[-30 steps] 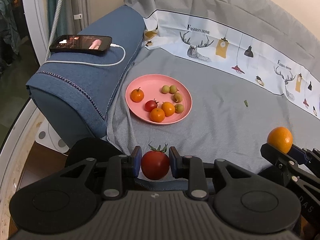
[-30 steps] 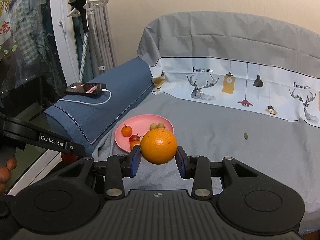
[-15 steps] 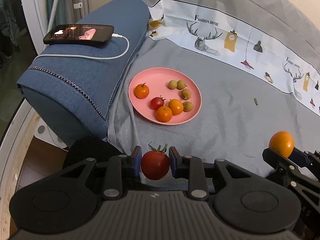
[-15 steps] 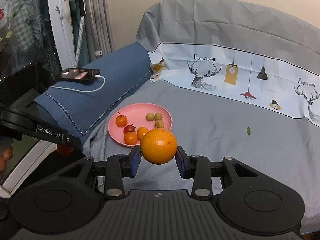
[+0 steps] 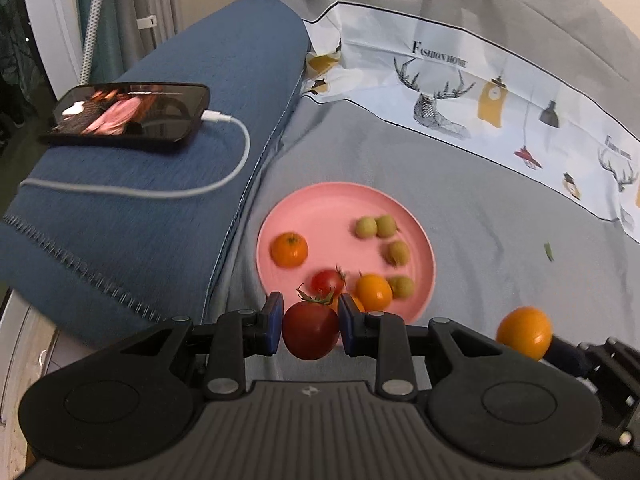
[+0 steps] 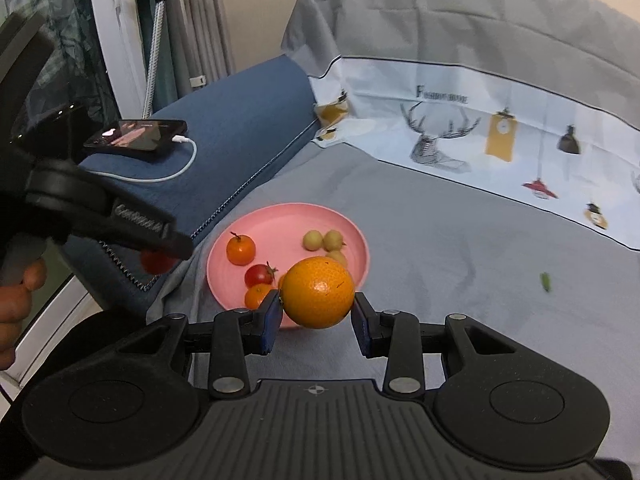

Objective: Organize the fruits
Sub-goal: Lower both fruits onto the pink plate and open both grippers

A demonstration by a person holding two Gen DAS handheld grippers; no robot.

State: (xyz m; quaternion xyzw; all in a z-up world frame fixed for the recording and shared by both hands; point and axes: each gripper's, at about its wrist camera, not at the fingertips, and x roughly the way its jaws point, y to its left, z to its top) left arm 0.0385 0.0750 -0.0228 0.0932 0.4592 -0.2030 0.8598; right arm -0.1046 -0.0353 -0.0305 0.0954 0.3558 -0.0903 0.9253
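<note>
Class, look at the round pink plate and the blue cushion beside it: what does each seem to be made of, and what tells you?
Round pink plate: probably matte plastic; uniform colour, smooth surface, soft rounded rim, no glaze shine.
Blue cushion: woven fabric; visible textile grain and a stitched edge seam.

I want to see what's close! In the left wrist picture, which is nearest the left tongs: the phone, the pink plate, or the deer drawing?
1. Pink plate, just ahead of the left tongs.
2. Phone, up left on the blue cushion.
3. Deer drawing, far back right.
</note>
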